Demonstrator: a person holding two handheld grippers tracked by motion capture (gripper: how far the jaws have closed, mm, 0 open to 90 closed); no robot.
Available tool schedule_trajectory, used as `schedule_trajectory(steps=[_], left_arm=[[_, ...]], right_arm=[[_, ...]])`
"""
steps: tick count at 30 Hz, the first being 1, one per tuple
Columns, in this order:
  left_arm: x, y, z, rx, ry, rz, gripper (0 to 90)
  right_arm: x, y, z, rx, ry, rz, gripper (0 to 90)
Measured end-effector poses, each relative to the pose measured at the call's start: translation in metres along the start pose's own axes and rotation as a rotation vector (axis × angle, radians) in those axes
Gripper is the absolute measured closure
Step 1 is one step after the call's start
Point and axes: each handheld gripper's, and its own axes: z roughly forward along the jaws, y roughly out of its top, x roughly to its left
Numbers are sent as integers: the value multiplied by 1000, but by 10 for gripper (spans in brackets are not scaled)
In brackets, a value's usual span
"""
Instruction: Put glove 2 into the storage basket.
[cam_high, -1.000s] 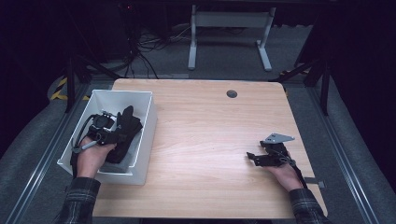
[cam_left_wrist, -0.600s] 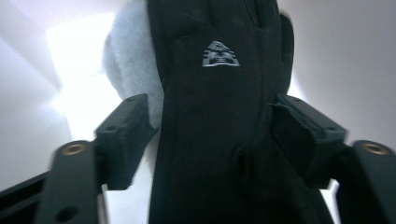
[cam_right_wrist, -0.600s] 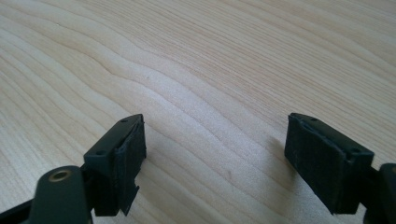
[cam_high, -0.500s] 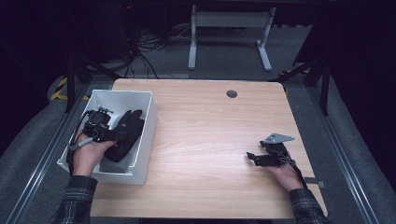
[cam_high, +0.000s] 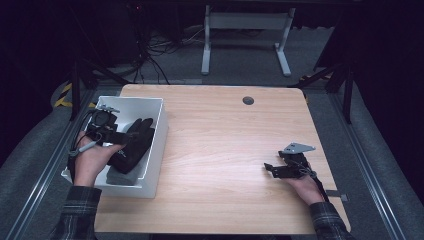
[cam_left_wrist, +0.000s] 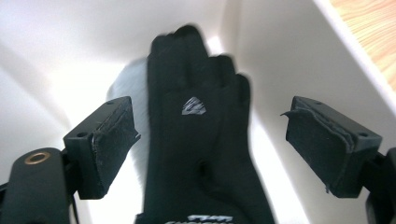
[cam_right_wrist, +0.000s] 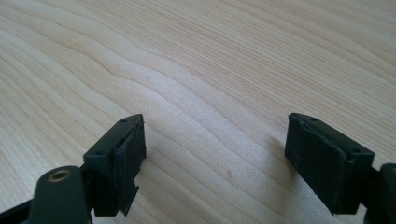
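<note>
The black glove (cam_left_wrist: 196, 140) lay in the white bin (cam_high: 155, 130), between the pads of our left claw (cam_left_wrist: 210, 140), which had just been opening and pressed nothing. It looked soft, light and limp; we would pinch its cuff.

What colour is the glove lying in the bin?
Black glove with a small silver logo, clearest in the left gripper view; the bin is white.
</note>
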Motion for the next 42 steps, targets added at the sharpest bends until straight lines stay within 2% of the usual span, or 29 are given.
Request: schedule_trajectory(steps=[8,10,13,22,32,42], left_arm=[[-25,17,-9,-52,-67,53,166],[-35,22,-10,-68,-95,68,166],[-45,27,-10,-78,-109,90,166],[-81,41,-4,-101,-185,145,166],[-120,48,13,-123,-252,192,166],[-172,39,46,-109,-327,258,166]], right_arm=[[0,0,0,0,0,0,209],[0,0,0,0,0,0,209],[0,0,0,0,0,0,210],[0,0,0,1,0,1,209],[0,0,0,0,0,-1,208],[0,0,0,2,0,-2,202]])
